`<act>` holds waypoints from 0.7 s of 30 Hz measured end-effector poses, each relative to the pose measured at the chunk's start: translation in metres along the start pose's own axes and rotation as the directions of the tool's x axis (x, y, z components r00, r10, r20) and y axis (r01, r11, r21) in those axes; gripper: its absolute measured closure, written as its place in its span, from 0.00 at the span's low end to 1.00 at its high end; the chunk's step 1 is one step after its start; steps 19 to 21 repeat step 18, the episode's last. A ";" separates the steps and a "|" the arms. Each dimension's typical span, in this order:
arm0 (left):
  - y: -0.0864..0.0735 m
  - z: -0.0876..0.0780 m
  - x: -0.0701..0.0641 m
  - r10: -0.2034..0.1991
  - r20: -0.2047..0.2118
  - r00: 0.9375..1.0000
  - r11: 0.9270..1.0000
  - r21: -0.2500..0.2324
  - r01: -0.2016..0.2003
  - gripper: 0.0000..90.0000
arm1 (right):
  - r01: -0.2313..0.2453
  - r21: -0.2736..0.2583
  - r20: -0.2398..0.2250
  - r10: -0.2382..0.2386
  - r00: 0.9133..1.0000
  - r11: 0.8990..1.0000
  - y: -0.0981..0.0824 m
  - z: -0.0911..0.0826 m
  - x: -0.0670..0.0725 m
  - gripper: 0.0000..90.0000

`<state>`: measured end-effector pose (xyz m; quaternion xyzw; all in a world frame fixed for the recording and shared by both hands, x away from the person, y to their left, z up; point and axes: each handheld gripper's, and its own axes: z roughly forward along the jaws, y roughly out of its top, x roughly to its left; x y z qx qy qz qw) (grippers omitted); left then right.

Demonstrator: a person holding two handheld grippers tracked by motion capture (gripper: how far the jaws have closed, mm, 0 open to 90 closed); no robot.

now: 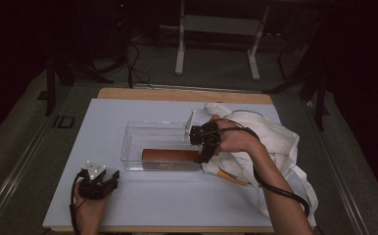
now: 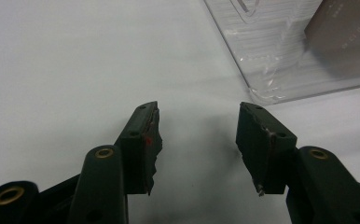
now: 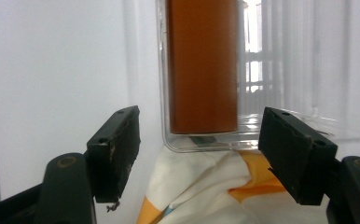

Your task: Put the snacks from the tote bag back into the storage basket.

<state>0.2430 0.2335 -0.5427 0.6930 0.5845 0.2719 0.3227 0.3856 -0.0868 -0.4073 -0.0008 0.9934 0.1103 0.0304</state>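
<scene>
A clear plastic bin (image 1: 133,142) stands in the middle of the white table. A long brown box (image 1: 170,155) lies inside it along the near wall. My right gripper (image 1: 202,151) hovers at the bin's right end, open, just off the brown box (image 3: 201,65), with nothing between its fingers. Under it lies a white cloth bag (image 1: 270,142) with orange print (image 3: 257,179). My left gripper (image 1: 109,180) rests near the table's front left, open and empty, with the bin's corner (image 2: 271,88) ahead of it to the right.
The white board (image 1: 143,196) covers a wooden table. The cloth bag spreads over the right side and hangs off the edge. A metal stand (image 1: 216,29) and cables (image 1: 133,63) sit on the floor beyond the table.
</scene>
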 end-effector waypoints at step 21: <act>0.000 0.001 0.000 0.001 0.005 1.000 1.000 0.014 -0.001 0.54 | -0.217 -0.320 0.136 0.271 0.953 0.922 -0.035 0.001 0.043 0.33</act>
